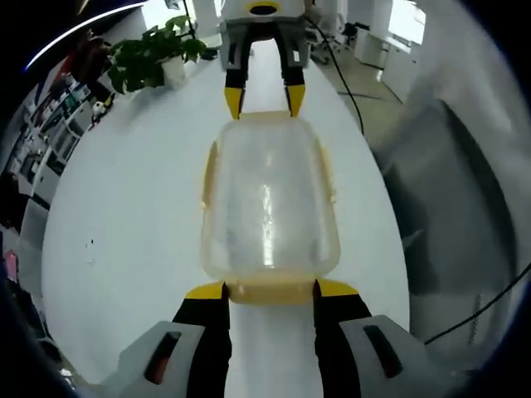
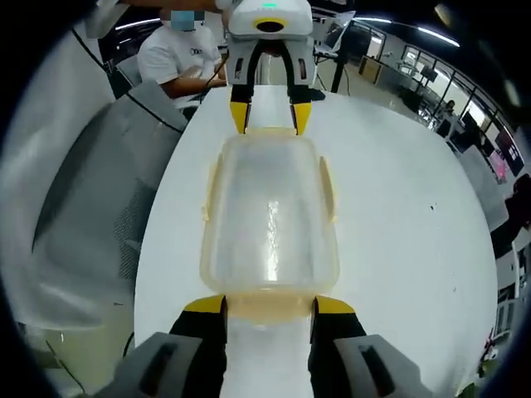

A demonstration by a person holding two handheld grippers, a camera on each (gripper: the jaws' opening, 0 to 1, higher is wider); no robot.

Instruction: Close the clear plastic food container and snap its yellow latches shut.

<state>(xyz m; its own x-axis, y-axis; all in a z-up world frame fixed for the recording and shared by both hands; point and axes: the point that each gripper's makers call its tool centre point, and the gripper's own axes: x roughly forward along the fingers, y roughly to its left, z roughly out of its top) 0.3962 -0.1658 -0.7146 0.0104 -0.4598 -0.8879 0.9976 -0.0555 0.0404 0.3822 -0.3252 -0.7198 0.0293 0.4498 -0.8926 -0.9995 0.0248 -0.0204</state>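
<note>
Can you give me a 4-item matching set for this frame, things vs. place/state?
Things:
1. container
2. left tongs
3. right tongs
4. potted plant

Places/states:
A. far end of the white table in the left gripper view
B. between the two tongs, lid on
C. at one short end of the container, open, yellow tips either side of the end latch
D. at the opposite short end, open, tips either side of that latch

Pairs: 1-B, 2-C, 3-D, 4-A
</note>
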